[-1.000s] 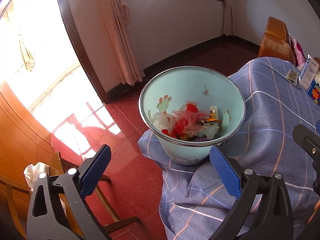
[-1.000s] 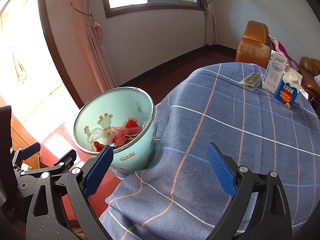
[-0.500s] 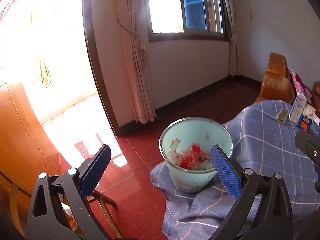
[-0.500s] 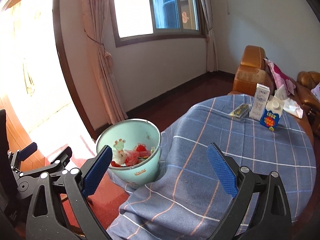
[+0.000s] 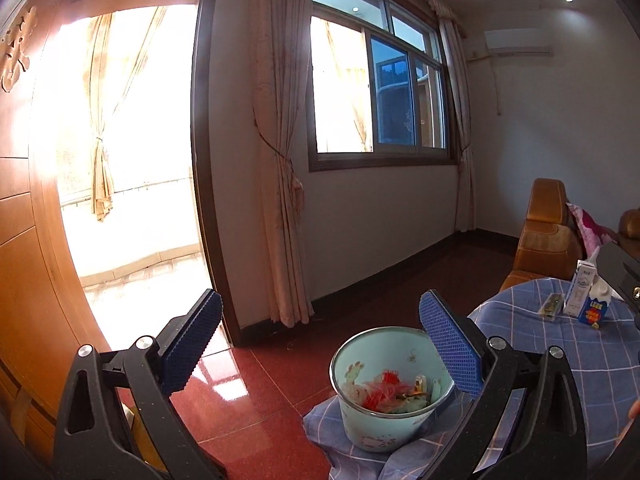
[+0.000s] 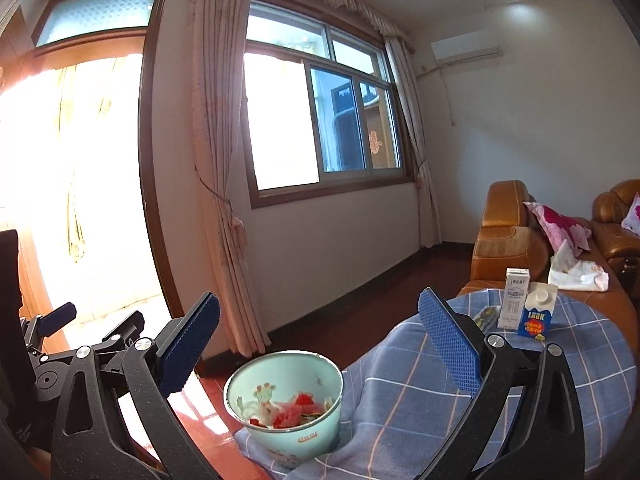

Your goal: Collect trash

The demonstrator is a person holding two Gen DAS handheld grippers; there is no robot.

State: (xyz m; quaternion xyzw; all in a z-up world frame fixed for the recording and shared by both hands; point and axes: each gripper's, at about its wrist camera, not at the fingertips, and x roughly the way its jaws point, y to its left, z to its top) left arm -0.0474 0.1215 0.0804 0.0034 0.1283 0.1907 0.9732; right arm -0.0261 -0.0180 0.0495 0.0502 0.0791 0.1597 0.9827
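Trash [image 6: 294, 410] lies in the pale bin [image 6: 286, 432] beside the table [image 6: 520, 388], on the hanging checked cloth; it looks light, soft and crumpled, probably easy to pinch anywhere; two cartons [image 6: 526, 312] stand upright at the far side of the table, stiff and likely light, best taken across the flat sides; left gripper [image 5: 320, 344] and right gripper [image 6: 320, 344] are both wide apart, holding nothing; the tabletop between has open room; its round edge falls to the red floor [image 5: 256, 392].

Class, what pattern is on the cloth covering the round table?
Blue tablecloth with a check of thin white and pale orange lines, clearest in the right wrist view.
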